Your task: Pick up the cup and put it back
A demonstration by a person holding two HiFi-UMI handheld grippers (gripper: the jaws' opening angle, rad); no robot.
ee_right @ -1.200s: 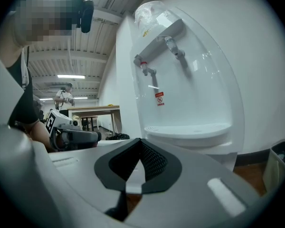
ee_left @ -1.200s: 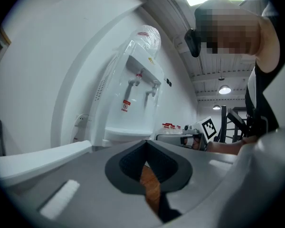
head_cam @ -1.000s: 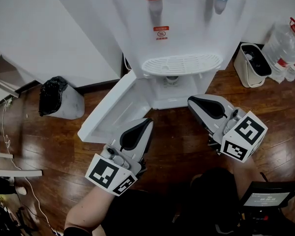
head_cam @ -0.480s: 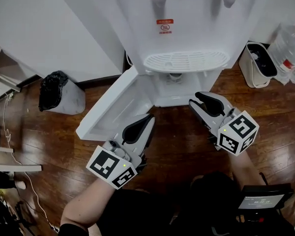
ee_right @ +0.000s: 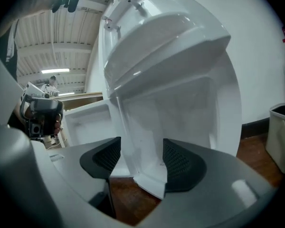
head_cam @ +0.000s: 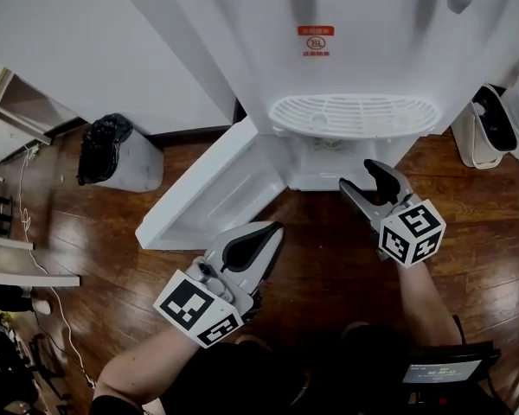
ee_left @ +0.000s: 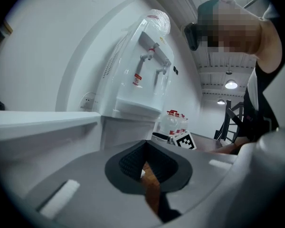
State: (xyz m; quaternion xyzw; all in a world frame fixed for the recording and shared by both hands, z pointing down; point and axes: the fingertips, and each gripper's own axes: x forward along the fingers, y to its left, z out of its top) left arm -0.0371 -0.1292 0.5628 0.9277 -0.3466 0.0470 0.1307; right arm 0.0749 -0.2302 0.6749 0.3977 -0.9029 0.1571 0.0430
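- Nearest in the head view, the left gripper (head_cam: 275,229) hangs low over the wooden floor (head_cam: 320,266); its fingers are pressed together and hold nothing
- The left gripper view (ee_left: 143,148) adds what the head view cannot: only a thin strip of floor shows past the meeting pads
- A little further on, the right gripper (head_cam: 361,175) sits just in front of the open cabinet at the foot of the water dispenser (head_cam: 355,33)
- In the right gripper view (ee_right: 141,158) its fingers (ee_right: 180,163) have just been opening and stand well apart, gripping nothing; the dispenser's bottom front corner shows beyond the gap
- The cup cannot be picked out in any view: from above the drip tray (head_cam: 355,115) overhangs the cabinet's inside, and from the right gripper the recess looks pale and blurred
- The cabinet door (head_cam: 212,193) is swung out to the left, its free end near the left gripper; bare floor lies between the two grippers and to the right of the right one
- Only the left gripper view shows the taps (ee_left: 149,56) side on, and water bottles (ee_left: 173,120) with red caps past the right gripper's marker cube (ee_left: 185,140)
- Farthest, a bin with a black bag (head_cam: 121,154) stands by the wall (head_cam: 86,50), well apart from the door, and a white bin (head_cam: 484,132) stands right of the dispenser
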